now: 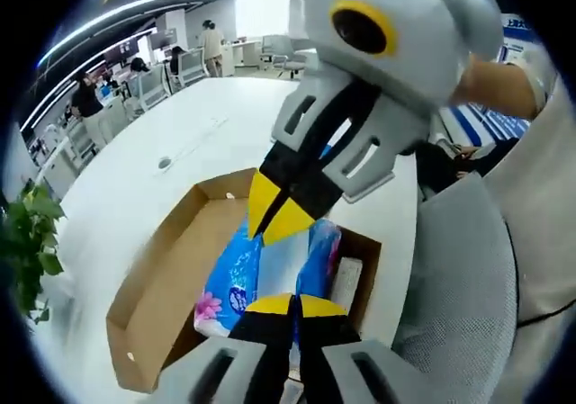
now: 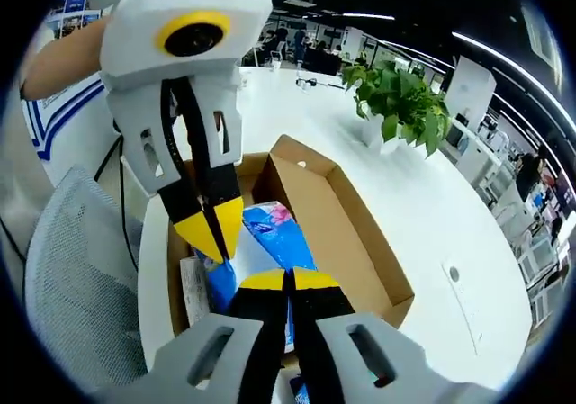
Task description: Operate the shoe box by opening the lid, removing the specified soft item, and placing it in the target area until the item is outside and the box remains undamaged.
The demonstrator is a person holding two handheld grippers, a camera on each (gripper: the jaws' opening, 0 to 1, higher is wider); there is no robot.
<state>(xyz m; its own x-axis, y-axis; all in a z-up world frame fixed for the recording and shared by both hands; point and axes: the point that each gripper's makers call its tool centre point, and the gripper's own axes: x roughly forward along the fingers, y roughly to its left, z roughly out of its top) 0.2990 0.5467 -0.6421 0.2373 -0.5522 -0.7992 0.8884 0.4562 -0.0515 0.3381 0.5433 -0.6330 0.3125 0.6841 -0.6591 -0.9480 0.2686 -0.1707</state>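
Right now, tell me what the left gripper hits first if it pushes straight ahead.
Probably the blue soft pack in the open shoe box; the left gripper points at it, though the right gripper hangs close.

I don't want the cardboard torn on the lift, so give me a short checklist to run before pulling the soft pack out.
1. Lid open: ok, the shoe box lid is folded back.
2. Blue soft pack reachable: ok, it lies inside the box.
3. Left gripper grip on the pack: cannot tell, jaws together above it.
4. Right gripper grip: cannot tell, jaws together over the pack.
5. Box walls intact: ok, no tears visible.
6. White card beside the pack clear of the jaws: ok.
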